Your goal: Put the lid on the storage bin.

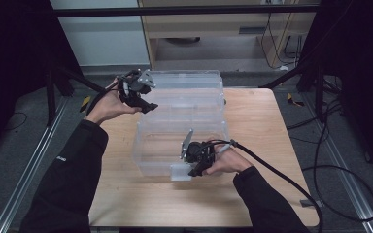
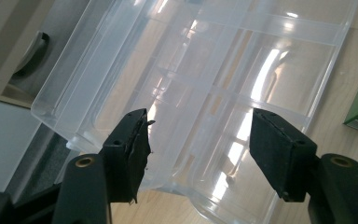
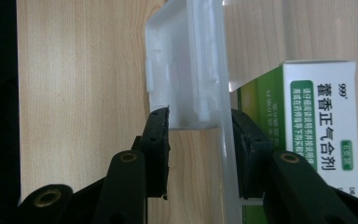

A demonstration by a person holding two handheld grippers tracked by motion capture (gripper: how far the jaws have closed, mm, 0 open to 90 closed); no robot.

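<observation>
High view: clear box (image 1: 182, 124) sits mid-tabletop (image 1: 262, 145). Our right tool (image 1: 190, 164) pinches the latch (image 3: 182, 84) at the box's 6 o'clock edge; left tool (image 1: 143, 99), wide and empty, hovers at 11 o'clock. We'd hold the latch steady and lift the lid slowly.

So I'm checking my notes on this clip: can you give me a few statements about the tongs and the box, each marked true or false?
1. The left tongs are open above the clear plastic compartment box. True.
2. The right tongs straddle the box's front latch. True.
3. The box sits on a metal table. False: on the light wooden table.
4. A red carton lies inside the box. False: the green and white carton does.
</observation>
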